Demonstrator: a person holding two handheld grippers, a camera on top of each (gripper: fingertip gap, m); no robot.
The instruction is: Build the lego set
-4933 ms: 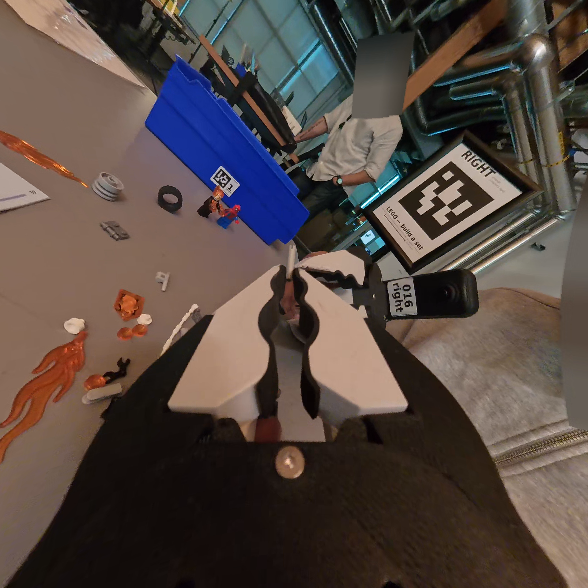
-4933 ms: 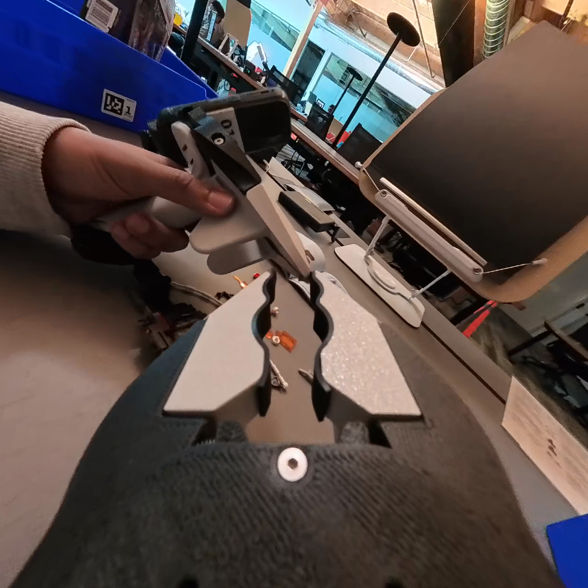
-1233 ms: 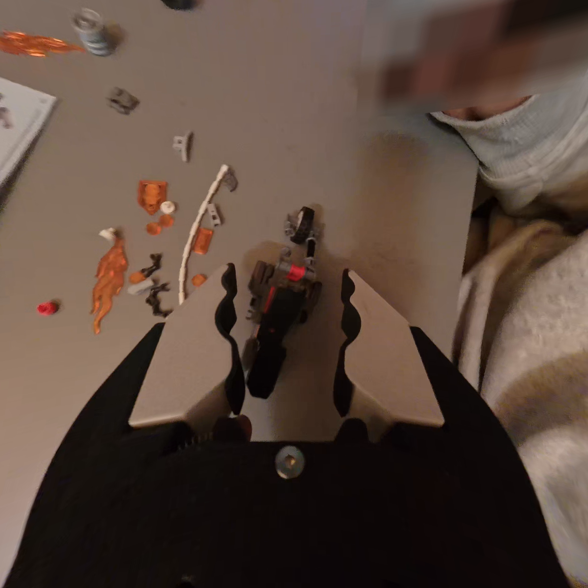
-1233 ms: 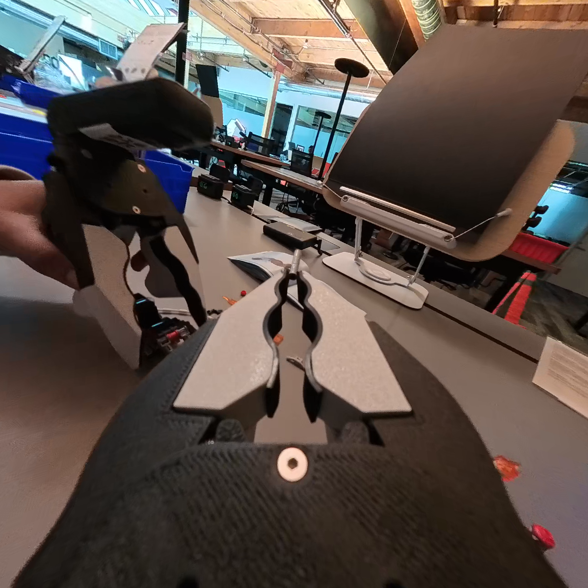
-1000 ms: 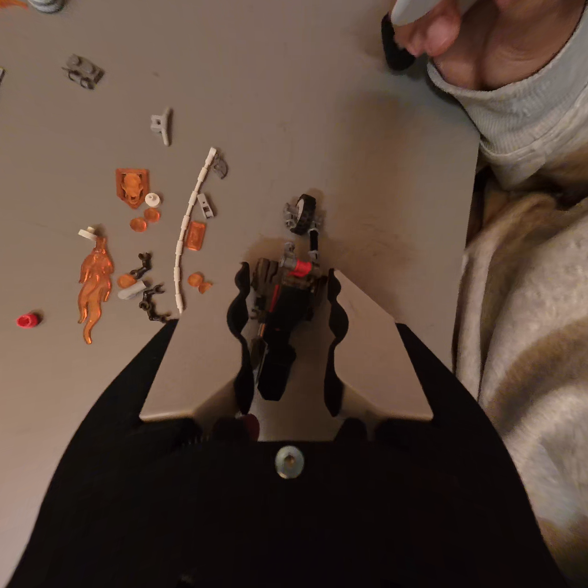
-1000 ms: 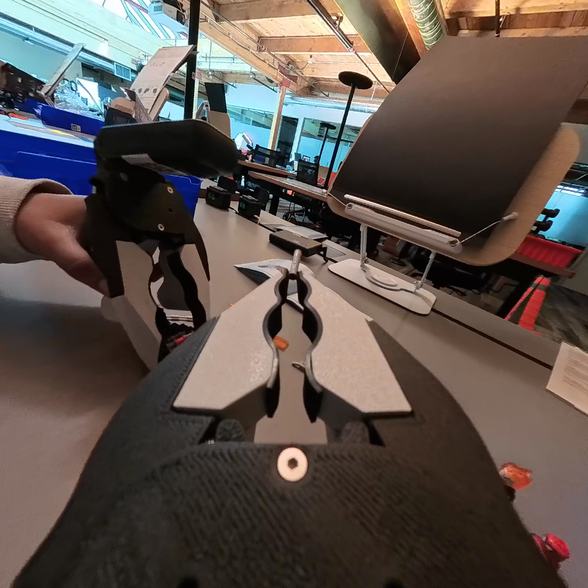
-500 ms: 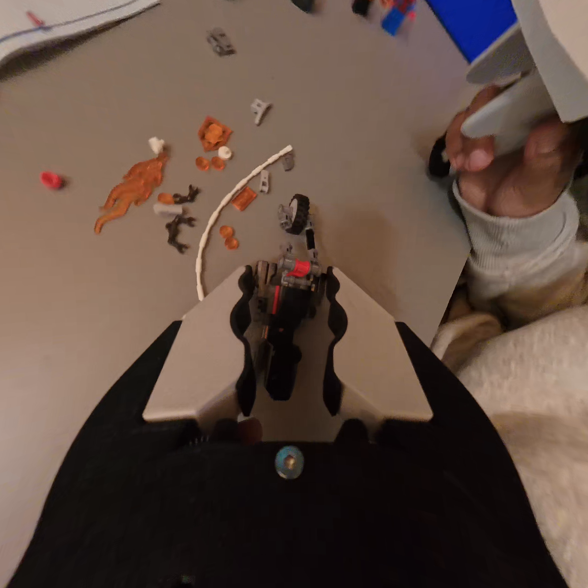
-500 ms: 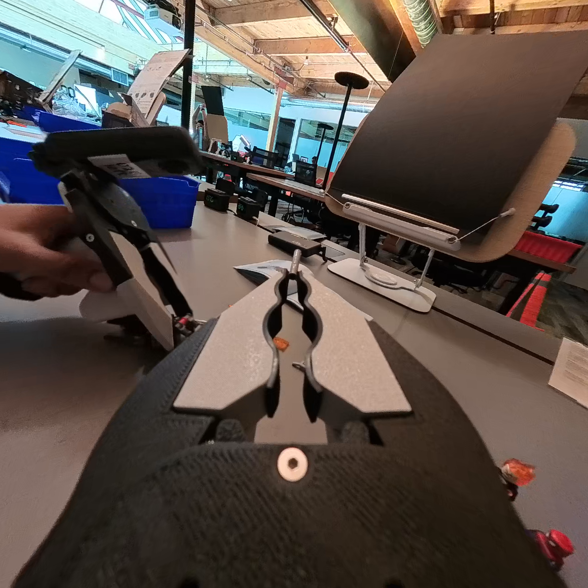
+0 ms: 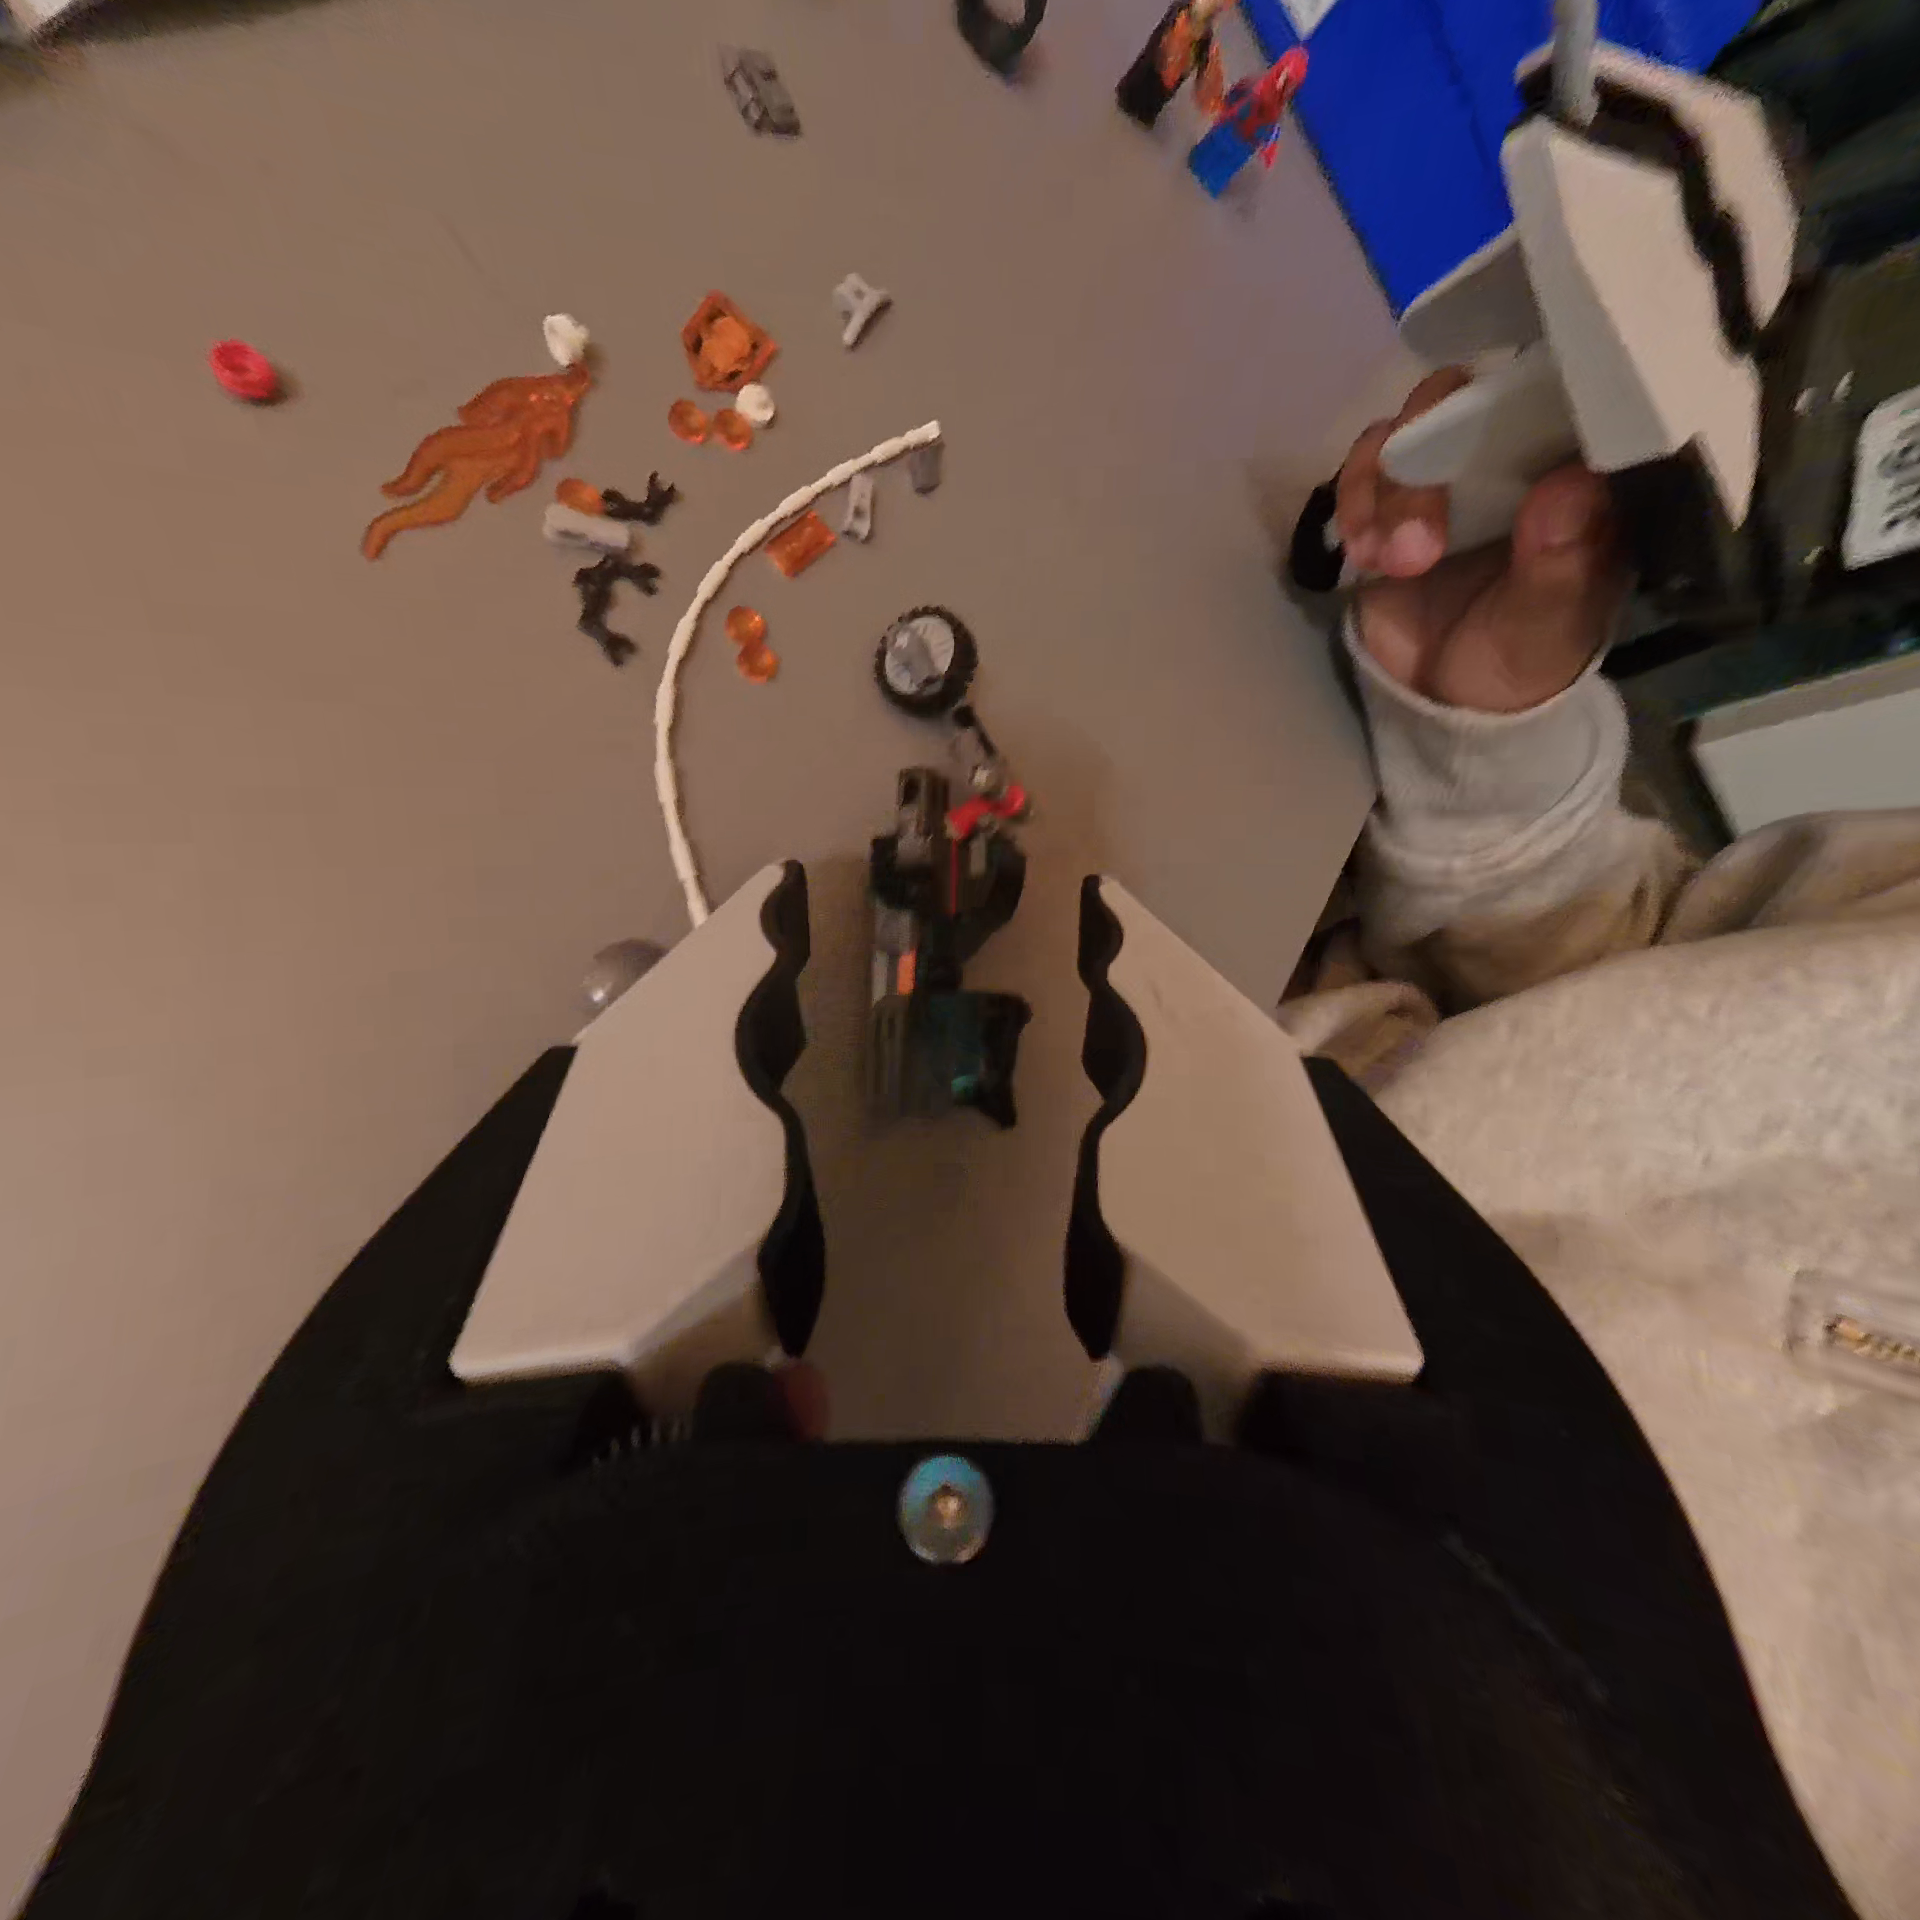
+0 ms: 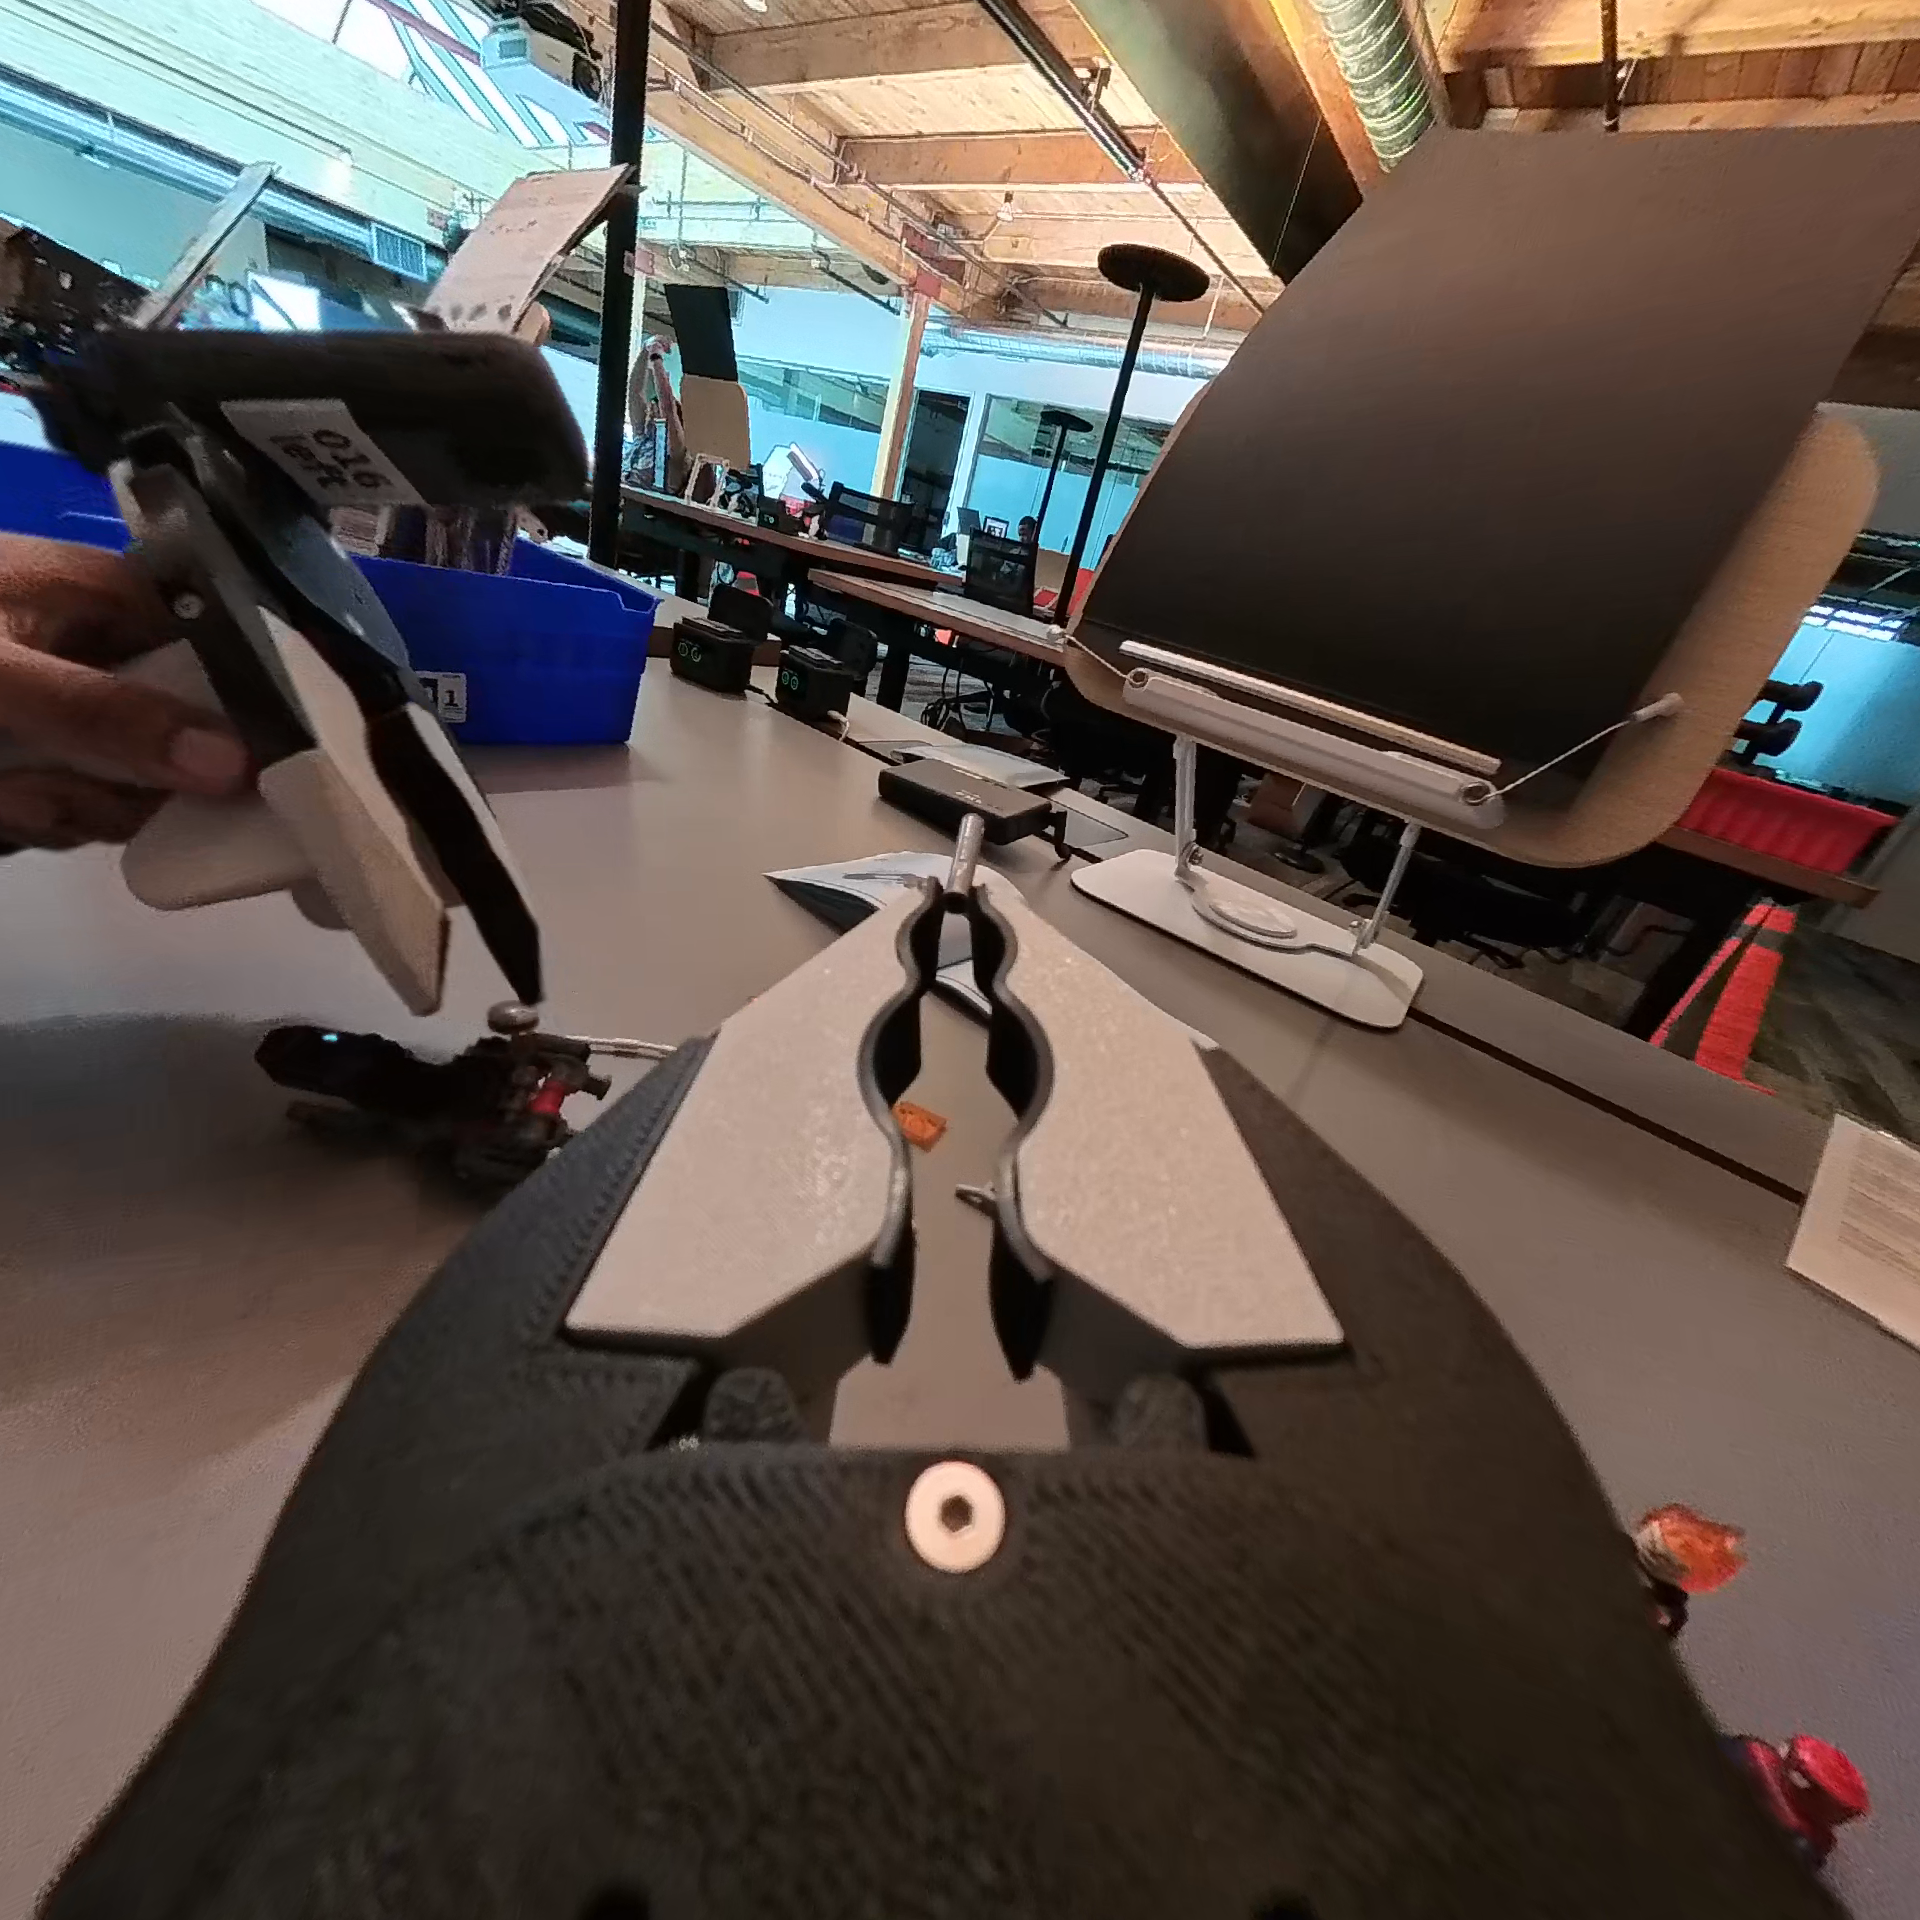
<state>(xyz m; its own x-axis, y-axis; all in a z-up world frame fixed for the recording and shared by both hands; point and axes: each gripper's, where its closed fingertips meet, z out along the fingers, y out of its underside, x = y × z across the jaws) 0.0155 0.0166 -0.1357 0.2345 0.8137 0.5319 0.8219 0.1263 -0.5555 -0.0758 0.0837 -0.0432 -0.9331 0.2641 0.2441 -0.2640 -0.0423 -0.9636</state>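
Observation:
The black and red lego motorcycle body [image 9: 935,987] lies on the grey table [image 9: 312,831], its front wheel [image 9: 923,661] pointing away. My left gripper [image 9: 935,896] is open and hovers just above it, a finger on either side in the view, not touching. In the right wrist view the left gripper [image 10: 488,966] hangs over the motorcycle [image 10: 436,1081]. My right gripper [image 10: 958,904] is shut on a thin grey pin [image 10: 966,847] that sticks out past its tips. It is held up at the table's right edge [image 9: 1621,312].
Loose parts lie beyond the motorcycle: a white chain [image 9: 727,582], an orange flame [image 9: 488,452], orange studs [image 9: 750,644], a red piece [image 9: 244,369], a small grey round piece [image 9: 621,971]. Two minifigures [image 9: 1226,83] stand by a blue bin [image 10: 520,644]. A book stand [image 10: 1455,582] is far right. The gap from one gripper's tips to the other's is roughly 15 cm.
My left gripper closed round the motorcycle body, then opened and rose; the body now lies tipped on the table. The right gripper has kept the grey pin and moved away to the right.

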